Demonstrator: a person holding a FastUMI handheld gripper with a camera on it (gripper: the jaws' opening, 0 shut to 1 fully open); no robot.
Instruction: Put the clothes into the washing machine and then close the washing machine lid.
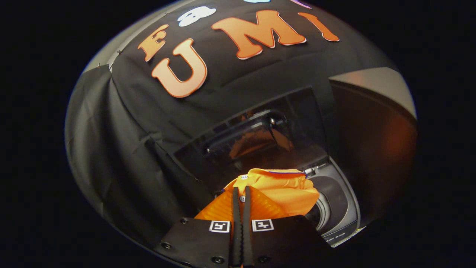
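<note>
My gripper is shut on an orange garment, its cloth pinched between the two black fingers and bunching out ahead and to the right of them. The garment hangs over the washing machine, whose dark round tub opening lies just right of the cloth. The machine's dark glossy lid stands raised beyond the garment and mirrors the orange cloth.
Black cloth of the booth wall hangs behind and to the left of the machine. A pale panel with a dark surface under it stands to the right of the raised lid.
</note>
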